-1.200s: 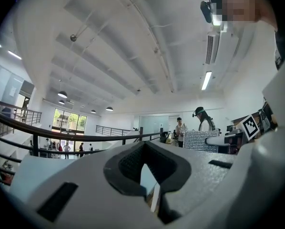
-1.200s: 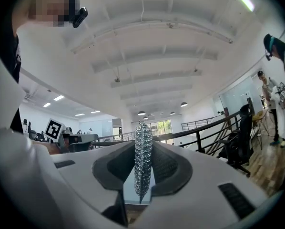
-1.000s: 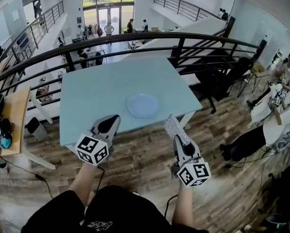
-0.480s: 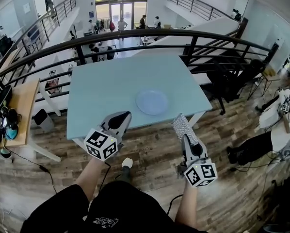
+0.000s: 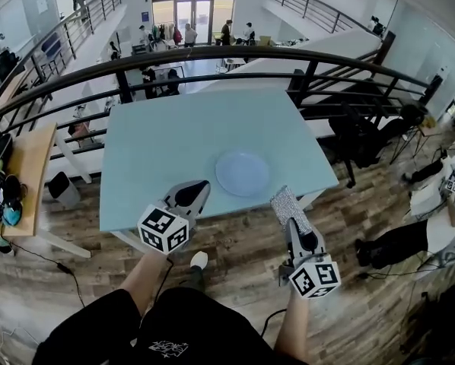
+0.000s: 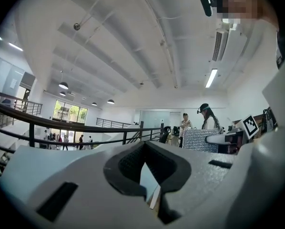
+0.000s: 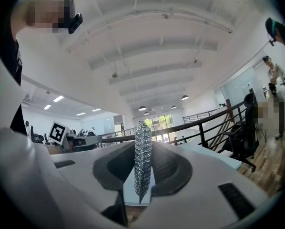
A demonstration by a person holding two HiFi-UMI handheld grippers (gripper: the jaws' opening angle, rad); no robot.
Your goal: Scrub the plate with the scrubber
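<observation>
The plate (image 5: 243,173) lies on the pale blue table (image 5: 167,143), near its front edge, and neither tool touches it. The right gripper (image 5: 297,228) is clamped on the silvery scrubber (image 5: 288,204), which sticks up between its jaws and hangs just short of the table edge. The left gripper (image 5: 191,194) seems closed and empty, with its tip over the table's edge.

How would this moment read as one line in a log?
left gripper: shut, empty | right gripper: shut on scrubber | plate: on table, untouched | both grippers: at table's near edge, short of plate
</observation>
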